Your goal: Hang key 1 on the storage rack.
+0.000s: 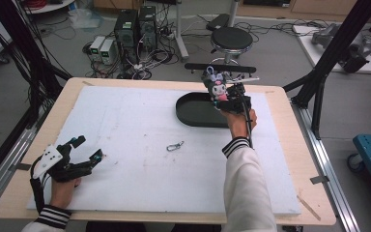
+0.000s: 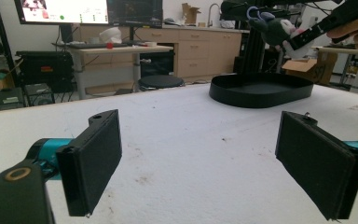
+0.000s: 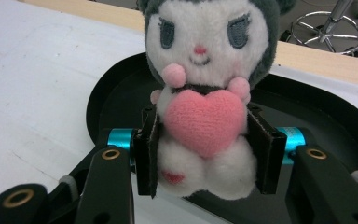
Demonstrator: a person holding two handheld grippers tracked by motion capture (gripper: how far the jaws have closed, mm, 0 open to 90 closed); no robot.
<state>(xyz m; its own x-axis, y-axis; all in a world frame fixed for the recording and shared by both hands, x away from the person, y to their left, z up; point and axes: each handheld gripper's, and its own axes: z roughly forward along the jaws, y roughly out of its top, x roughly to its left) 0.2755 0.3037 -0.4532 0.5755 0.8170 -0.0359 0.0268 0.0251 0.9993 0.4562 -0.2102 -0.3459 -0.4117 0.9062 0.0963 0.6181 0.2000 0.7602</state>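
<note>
The right gripper (image 3: 205, 154) is clamped on a plush doll (image 3: 207, 88) at its belly, pads squeezing both flanks behind the pink heart (image 3: 204, 120) so the soft body cannot slip. It holds the doll in the air above the black oval tray (image 1: 193, 112), over the tray's right end, which suggests the tray is where the doll is meant to go. The doll's long axis runs head to feet and stands close to upright, head on top; its face looks back toward the gripper's camera, away from the tray's far rim. The left gripper (image 1: 88, 150) rests low, well left of the tray, jaws spread wide with nothing between them, apparently just waiting. A small metal carabiner (image 1: 175, 146) lies in front of the tray
</note>
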